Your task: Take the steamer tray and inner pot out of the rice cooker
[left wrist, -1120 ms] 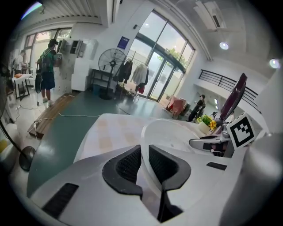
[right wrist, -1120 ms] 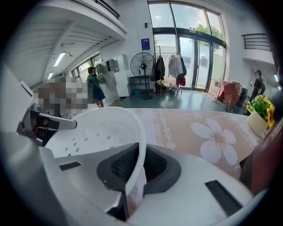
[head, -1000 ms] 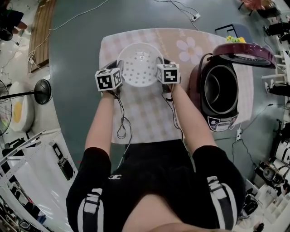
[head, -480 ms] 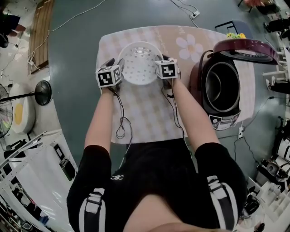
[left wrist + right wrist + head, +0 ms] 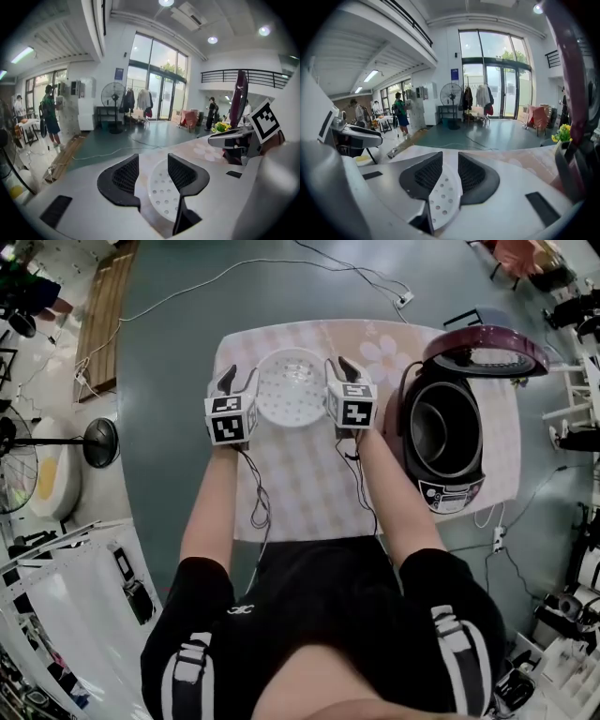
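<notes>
The white perforated steamer tray point(image 5: 292, 388) lies on the checked tablecloth point(image 5: 309, 488). My left gripper point(image 5: 239, 379) hangs just off the tray's left side, and its jaws are opening. Through that gap the tray point(image 5: 161, 197) shows lower down, untouched by the pads. My right gripper point(image 5: 339, 369) hangs off the right side with jaws opening, a narrower gap. There the tray point(image 5: 443, 197) shows under and between the jaws, with no pad pressing on it. The dark inner pot point(image 5: 445, 427) sits in the maroon rice cooker point(image 5: 450, 488), lid point(image 5: 483, 348) up, right of both grippers.
The table's edges run close behind the tray and to the left of my left gripper. Cables point(image 5: 255, 507) trail from both grippers toward the person. A floor fan point(image 5: 98, 442) stands left of the table, and more cables cross the floor behind it.
Both grippers have let go of the tray's sides and risen, jaws spreading. The tray stays on the cloth. The head view has shifted slightly.
</notes>
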Demonstrator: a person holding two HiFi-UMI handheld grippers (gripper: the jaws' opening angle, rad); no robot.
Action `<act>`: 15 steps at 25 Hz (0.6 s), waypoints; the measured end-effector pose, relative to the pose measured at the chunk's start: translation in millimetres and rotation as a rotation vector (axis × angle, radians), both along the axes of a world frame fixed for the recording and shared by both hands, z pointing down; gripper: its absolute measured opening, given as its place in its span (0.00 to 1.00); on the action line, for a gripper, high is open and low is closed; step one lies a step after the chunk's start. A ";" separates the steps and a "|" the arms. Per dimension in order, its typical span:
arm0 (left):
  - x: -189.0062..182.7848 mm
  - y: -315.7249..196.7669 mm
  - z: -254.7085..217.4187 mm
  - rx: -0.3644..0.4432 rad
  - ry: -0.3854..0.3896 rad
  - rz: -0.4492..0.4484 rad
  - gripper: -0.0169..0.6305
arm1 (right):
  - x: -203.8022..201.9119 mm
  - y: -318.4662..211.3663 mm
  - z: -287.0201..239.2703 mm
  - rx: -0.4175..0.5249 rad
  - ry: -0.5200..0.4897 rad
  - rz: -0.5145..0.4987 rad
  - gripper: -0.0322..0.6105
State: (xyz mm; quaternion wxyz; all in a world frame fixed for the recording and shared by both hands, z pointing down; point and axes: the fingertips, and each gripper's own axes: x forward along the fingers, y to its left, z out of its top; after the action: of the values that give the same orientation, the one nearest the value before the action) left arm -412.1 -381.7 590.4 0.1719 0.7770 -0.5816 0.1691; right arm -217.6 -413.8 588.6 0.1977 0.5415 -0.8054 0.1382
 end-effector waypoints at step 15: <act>54.5 111.2 -216.1 0.428 -0.025 -0.120 0.05 | 15.0 115.5 -249.3 0.503 -0.186 -0.096 0.05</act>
State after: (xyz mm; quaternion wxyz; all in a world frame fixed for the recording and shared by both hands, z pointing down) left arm -357.5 -270.6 374.3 0.0057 0.7574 -0.6516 0.0408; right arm -202.6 -298.3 339.3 -0.0115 0.5198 -0.8538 -0.0269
